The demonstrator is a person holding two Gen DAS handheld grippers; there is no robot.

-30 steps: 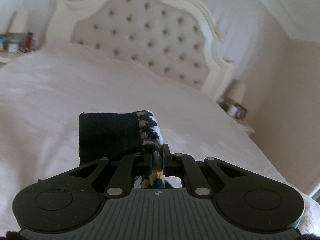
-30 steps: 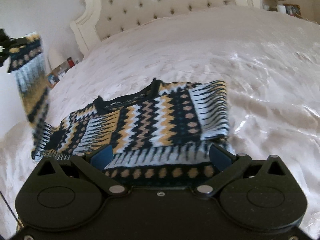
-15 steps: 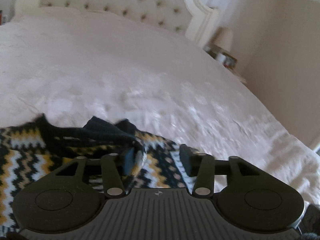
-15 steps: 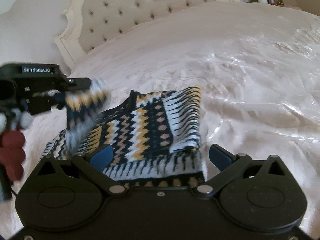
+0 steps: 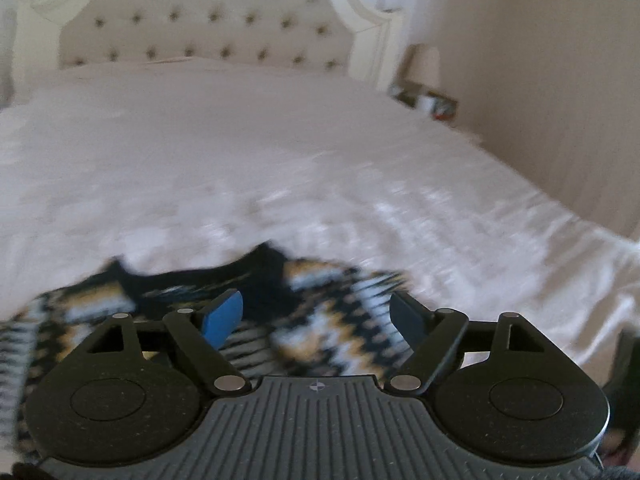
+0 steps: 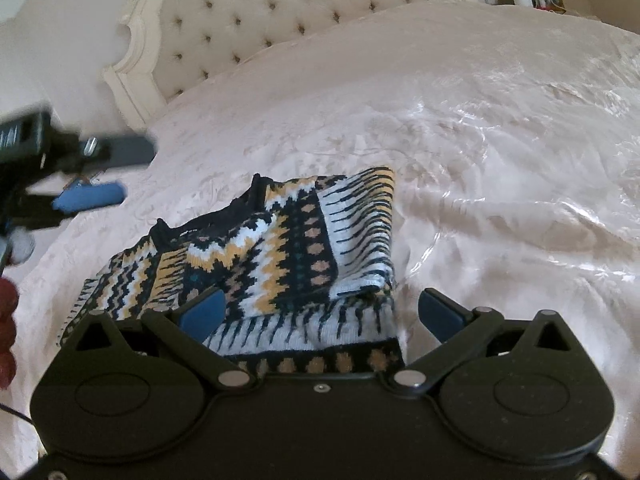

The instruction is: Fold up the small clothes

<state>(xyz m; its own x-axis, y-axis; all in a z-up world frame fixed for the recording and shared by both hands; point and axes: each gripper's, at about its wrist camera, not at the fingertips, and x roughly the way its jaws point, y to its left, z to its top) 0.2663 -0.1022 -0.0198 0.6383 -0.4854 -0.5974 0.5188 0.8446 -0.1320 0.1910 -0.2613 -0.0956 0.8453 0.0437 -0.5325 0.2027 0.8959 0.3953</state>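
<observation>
A small knitted sweater (image 6: 280, 256) with navy, yellow and white zigzag bands lies partly folded on the pale bedspread (image 6: 480, 140), both sleeves laid over its body. My right gripper (image 6: 320, 312) is open and empty, just above the sweater's near hem. My left gripper (image 5: 316, 316) is open and empty, hovering over the blurred sweater (image 5: 320, 320). The left gripper also shows at the left of the right wrist view (image 6: 104, 176), raised above the bed and clear of the sweater.
A tufted cream headboard (image 6: 288, 16) stands at the far end of the bed. A bedside table with a lamp (image 5: 424, 68) and small items is at the right in the left wrist view. A wall (image 5: 540, 80) runs beside the bed.
My left gripper carried the sleeve down over the sweater's body, opened and let it go, then pulled back. The right gripper stayed open near the hem.
</observation>
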